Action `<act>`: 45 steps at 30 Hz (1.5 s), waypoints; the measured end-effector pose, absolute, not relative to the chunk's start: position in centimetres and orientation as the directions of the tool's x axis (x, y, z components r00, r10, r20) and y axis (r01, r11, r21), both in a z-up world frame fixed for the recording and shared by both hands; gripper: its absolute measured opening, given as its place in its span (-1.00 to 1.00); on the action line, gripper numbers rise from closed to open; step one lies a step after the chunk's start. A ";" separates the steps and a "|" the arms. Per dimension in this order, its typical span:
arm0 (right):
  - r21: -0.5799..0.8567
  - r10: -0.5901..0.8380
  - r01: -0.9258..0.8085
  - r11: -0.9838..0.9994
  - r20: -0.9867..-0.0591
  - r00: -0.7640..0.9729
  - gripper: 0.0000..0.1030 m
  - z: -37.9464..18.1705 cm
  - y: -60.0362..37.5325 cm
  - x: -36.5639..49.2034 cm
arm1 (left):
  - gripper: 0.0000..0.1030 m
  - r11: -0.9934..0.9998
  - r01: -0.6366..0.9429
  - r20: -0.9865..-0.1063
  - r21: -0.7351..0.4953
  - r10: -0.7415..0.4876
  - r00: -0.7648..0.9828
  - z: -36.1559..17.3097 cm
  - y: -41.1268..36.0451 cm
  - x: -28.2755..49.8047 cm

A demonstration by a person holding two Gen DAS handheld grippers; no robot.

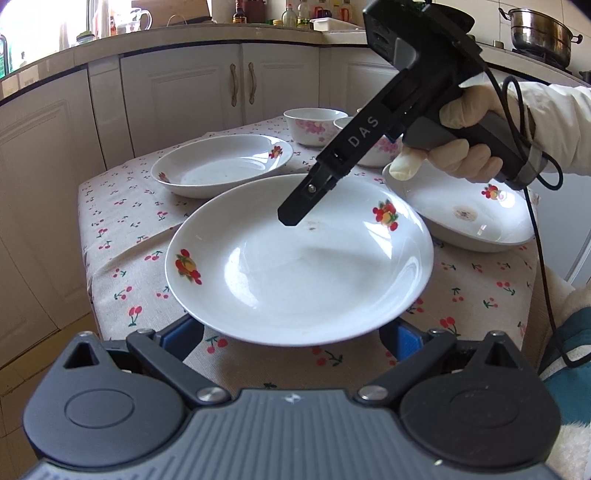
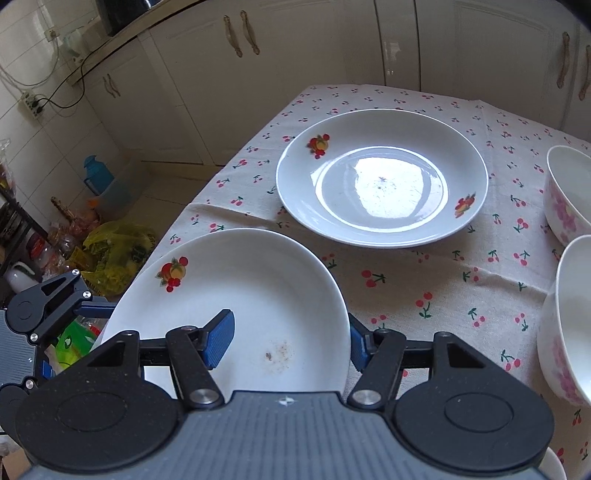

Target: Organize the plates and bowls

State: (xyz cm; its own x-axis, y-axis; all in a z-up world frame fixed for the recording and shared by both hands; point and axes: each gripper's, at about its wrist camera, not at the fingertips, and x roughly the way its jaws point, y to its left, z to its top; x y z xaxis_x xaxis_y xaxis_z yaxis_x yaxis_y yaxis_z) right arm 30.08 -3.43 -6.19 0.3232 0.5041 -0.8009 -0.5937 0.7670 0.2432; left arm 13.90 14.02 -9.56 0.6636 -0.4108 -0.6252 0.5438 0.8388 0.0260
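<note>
A white plate with fruit prints (image 1: 299, 266) lies near the table's front edge; my left gripper (image 1: 291, 341) is open with its blue pads at the plate's near rim on both sides. The plate also shows in the right wrist view (image 2: 236, 295). My right gripper (image 2: 291, 338) is open above this plate's right rim, one pad (image 2: 219, 339) over the plate, the other outside it; it appears in the left wrist view (image 1: 295, 216). A second plate (image 1: 221, 164) (image 2: 382, 179) sits behind, a third (image 1: 465, 214) at the right. Two flowered bowls (image 1: 314, 125) (image 2: 567, 192) stand at the back.
The table has a cherry-print cloth (image 1: 122, 221). White kitchen cabinets (image 1: 184, 96) stand behind it. Bags and clutter (image 2: 110, 251) lie on the floor left of the table. A steel pot (image 1: 541, 31) sits on the counter.
</note>
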 end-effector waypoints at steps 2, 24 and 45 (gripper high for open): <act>0.242 0.502 -0.590 0.770 -0.801 0.327 0.33 -6.2 -3.4 30.2 | 0.95 0.837 0.546 -0.626 0.034 -0.408 0.665 -9.6 14.0 14.1; 0.213 0.526 -0.565 0.797 -0.703 0.477 0.62 -2.3 -6.0 25.2 | 0.95 0.908 0.420 -0.589 0.001 -0.339 0.734 -8.1 15.1 10.1; -0.215 0.115 -0.152 0.965 -0.174 0.978 1.00 3.4 -15.1 11.8 | 0.99 0.894 0.443 -0.435 0.062 -0.375 0.818 -4.2 5.1 3.0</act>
